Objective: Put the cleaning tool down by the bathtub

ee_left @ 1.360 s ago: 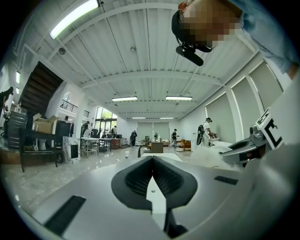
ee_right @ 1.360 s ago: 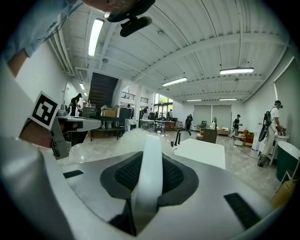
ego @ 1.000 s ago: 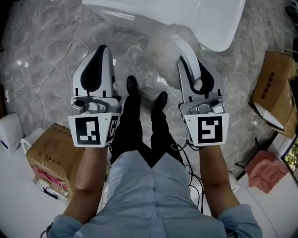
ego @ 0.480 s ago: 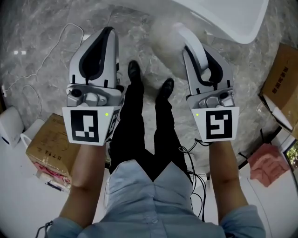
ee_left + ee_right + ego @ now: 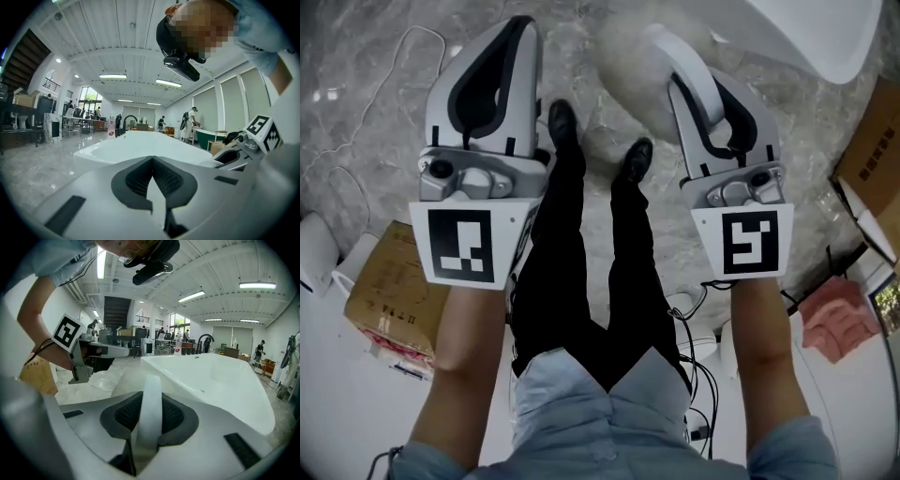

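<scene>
My right gripper (image 5: 682,77) is shut on the white curved handle (image 5: 151,418) of the cleaning tool. The tool's pale fluffy head (image 5: 626,58) hangs over the marble floor just ahead of it. The white bathtub (image 5: 811,28) shows at the top right of the head view, and it fills the right gripper view as a long basin (image 5: 220,380) just beyond the jaws. My left gripper (image 5: 152,160) is shut with nothing between its pads, held level beside the right one. It also points at the bathtub's rim (image 5: 136,146).
The person's legs and black shoes (image 5: 562,122) stand between the grippers. A cardboard box (image 5: 389,291) sits at the left, another box (image 5: 877,141) and a pink cloth (image 5: 836,319) at the right. A thin cable (image 5: 403,56) loops over the floor. People stand far off in the hall.
Both grippers have come up closer to the head camera and look larger. The bathtub has slid toward the top right corner. The tool stays gripped in the right gripper.
</scene>
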The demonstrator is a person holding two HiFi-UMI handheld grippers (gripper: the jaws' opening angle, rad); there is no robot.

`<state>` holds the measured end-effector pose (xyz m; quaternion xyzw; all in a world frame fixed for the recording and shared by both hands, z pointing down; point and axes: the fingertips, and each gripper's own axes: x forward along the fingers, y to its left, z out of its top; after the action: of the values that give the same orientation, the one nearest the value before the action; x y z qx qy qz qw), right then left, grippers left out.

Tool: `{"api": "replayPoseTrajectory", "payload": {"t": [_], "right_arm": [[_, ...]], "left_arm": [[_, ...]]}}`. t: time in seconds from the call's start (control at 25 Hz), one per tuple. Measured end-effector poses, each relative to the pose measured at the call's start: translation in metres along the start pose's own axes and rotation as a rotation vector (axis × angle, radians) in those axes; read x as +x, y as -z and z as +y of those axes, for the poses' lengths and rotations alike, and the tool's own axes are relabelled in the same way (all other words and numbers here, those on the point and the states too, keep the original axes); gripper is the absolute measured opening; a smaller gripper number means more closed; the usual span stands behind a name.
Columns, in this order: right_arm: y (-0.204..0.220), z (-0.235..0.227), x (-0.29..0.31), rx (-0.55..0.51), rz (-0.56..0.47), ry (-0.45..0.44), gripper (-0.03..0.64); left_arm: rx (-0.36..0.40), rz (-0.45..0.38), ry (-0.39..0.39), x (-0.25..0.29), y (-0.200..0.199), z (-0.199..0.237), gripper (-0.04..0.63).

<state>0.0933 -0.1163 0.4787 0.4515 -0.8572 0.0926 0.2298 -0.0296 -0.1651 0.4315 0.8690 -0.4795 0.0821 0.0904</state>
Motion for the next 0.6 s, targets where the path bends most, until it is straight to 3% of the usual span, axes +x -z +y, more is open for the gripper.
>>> {"api": "replayPoseTrajectory", "payload": {"t": [0.6], "right_arm": [[0.108, 0.006, 0.064, -0.063, 0.050, -0.031, 0.101]], "left_arm": [[-0.010, 0.018, 0.024, 0.031, 0.113, 0.009, 0.015]]}}
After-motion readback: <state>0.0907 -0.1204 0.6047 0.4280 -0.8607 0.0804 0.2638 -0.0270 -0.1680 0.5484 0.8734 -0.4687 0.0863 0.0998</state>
